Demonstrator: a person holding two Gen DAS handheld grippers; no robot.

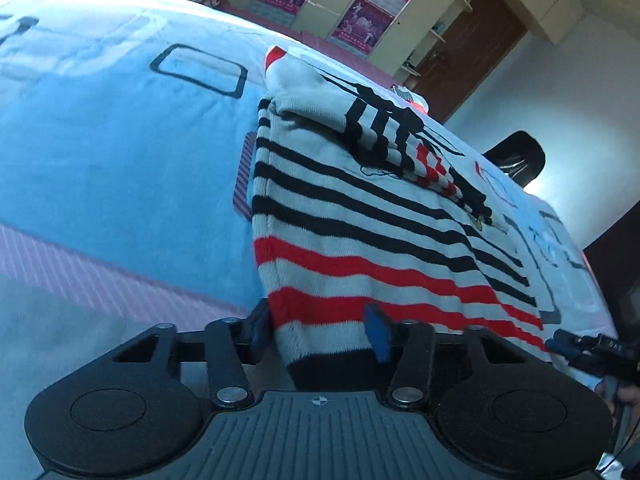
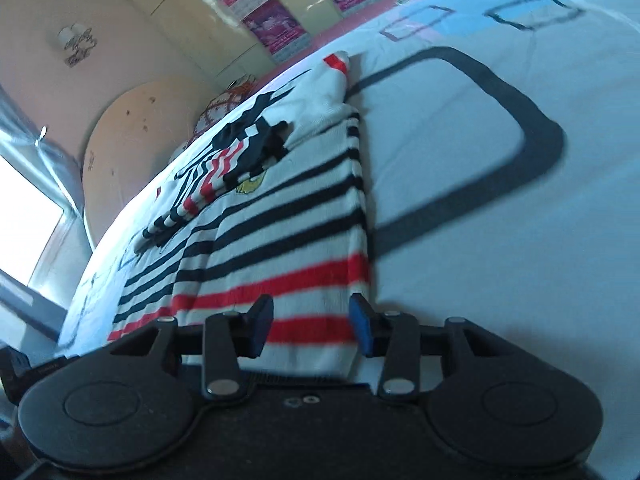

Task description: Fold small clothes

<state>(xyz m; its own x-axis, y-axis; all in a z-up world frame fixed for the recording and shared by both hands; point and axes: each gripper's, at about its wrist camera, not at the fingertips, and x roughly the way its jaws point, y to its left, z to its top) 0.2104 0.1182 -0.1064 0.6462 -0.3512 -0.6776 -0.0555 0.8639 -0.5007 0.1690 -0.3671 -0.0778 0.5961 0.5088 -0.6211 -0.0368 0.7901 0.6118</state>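
Knit striped sweater (image 1: 360, 232) on soft bedspread (image 1: 120, 160), hem between each unclenched gripper, left gripper (image 1: 320, 332), right gripper (image 2: 312, 328).

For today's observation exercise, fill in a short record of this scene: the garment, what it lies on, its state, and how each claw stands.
garment: striped sweater, grey-white with black and red bands
surface: pale blue bedspread with dark outlined rectangles
state: lying flat, both sleeves folded in across the chest
left claw: over the hem at one bottom corner, fabric between the jaws, pads apart
right claw: over the hem at the other bottom corner, fabric between the jaws, pads apart
background: wardrobe doors with pink posters
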